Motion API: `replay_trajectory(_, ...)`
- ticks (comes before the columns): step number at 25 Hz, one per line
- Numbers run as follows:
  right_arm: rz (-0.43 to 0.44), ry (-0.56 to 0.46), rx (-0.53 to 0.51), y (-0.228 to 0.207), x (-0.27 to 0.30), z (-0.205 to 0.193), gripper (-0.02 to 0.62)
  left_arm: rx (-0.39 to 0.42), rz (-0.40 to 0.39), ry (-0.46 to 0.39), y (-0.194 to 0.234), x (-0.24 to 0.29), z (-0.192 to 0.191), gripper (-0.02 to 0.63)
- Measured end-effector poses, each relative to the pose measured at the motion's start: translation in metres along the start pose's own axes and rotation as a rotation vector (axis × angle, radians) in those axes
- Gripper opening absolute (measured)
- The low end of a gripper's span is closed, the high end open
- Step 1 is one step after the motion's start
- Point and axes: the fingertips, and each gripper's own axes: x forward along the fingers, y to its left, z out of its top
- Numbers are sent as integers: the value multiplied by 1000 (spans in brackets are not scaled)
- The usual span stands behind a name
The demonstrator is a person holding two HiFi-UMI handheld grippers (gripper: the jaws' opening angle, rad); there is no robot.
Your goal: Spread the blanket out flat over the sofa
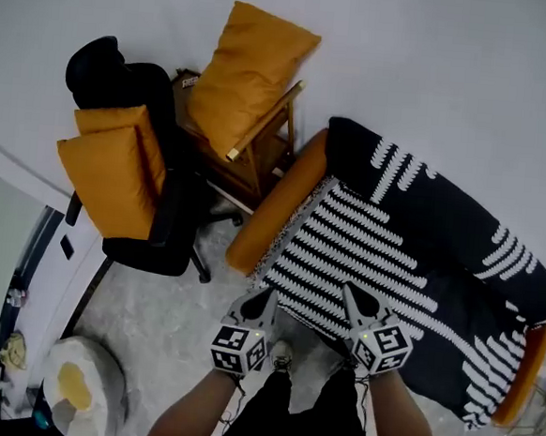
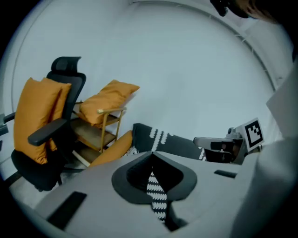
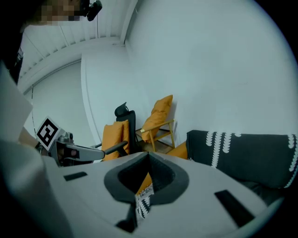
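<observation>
A black blanket (image 1: 392,259) with white zigzag stripes lies draped over the orange sofa (image 1: 279,203), covering its back and seat, with its front edge raised. My left gripper (image 1: 265,301) is shut on that front edge near the sofa's left arm. In the left gripper view a striped fold of the blanket (image 2: 157,195) is pinched between the closed jaws of the left gripper (image 2: 152,155). My right gripper (image 1: 350,292) is shut on the same edge further right. A bit of patterned blanket (image 3: 143,200) shows between the closed jaws of the right gripper (image 3: 149,155).
A black office chair (image 1: 160,222) with orange cushions (image 1: 117,167) stands left of the sofa. Behind it is a wooden chair (image 1: 259,155) carrying an orange cushion (image 1: 251,79). A white round object (image 1: 81,385) sits on the floor at lower left. A white wall runs behind the sofa.
</observation>
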Motion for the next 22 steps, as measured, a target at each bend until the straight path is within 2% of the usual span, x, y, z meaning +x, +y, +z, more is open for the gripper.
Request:
replay_trajectory(5, -41, -67, -3, -12, -43, 41, 3, 85, -161, -78, -67, 0, 53, 6)
replay_trajectory(8, -72, -79, -37, -15, -65, 61, 3, 121, -226, -96, -97, 0, 71, 6)
replay_trajectory(16, -160, -96, -91, -8, -112, 82, 4, 222, -341, -108, -146, -9, 88, 6)
replay_trajectory(22, -278, -137, -55, 1, -142, 80, 3, 265, -458, -92, -159, -26, 84, 6)
